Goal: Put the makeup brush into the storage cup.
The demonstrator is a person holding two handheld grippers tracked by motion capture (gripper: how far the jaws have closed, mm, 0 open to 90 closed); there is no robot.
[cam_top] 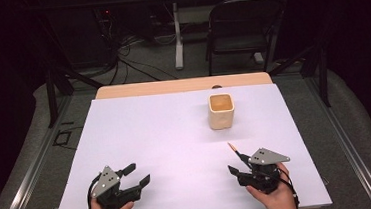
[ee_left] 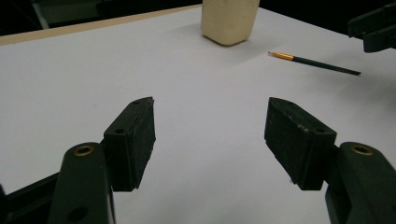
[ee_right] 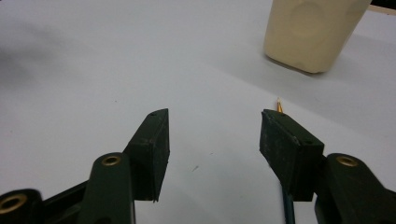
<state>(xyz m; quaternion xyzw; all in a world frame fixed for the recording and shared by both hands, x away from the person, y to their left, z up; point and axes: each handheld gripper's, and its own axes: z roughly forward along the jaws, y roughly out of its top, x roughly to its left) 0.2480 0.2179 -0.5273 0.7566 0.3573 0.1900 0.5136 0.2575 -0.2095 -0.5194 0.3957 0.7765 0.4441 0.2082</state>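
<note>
Paintbrush (ee_left: 315,64): thin, dark handle, gold ferrule; lies flat on the white table (cam_top: 166,136), near right, its tip pointing toward the far cup. In my right gripper view it runs under my right-hand jaw, tip (ee_right: 279,105) just past it.

Right gripper (cam_top: 242,164): mine, jaws parted, nothing between the pads; brush just beside it.

Left gripper (cam_top: 134,174): mine, near left, jaws wide apart, holding nothing.

Cup (cam_top: 221,111): cream, square-mouthed, upright, far right of centre, well apart from both grippers.
</note>
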